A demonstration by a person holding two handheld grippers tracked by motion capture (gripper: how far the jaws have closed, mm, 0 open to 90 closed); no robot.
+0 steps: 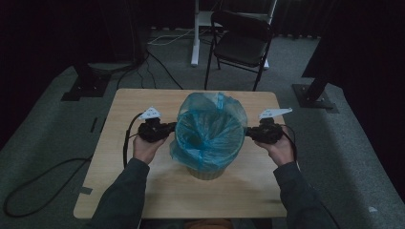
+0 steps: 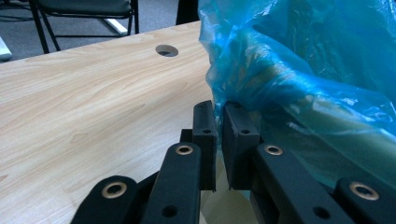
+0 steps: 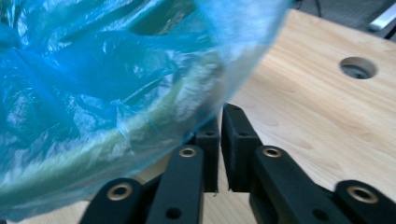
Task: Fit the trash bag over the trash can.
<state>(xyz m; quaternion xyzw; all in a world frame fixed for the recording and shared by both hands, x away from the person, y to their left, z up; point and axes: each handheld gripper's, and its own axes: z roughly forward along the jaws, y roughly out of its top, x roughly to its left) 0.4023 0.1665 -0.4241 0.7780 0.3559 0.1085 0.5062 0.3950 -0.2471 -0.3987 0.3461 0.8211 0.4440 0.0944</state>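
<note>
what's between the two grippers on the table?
In the high view, a pale round bin lined with a translucent blue plastic bag stands between the left gripper and the right gripper. Both touch the bag's edge.

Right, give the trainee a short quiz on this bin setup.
1. Which colour is the bag lining the bin? A red, B blue, C black.
2. What piece of furniture stands on the floor beyond the table?
3. True or false: the bin lies tipped over on its side.
Key: 1 B. 2 A black chair. 3 False, it stands upright on the table.
</note>
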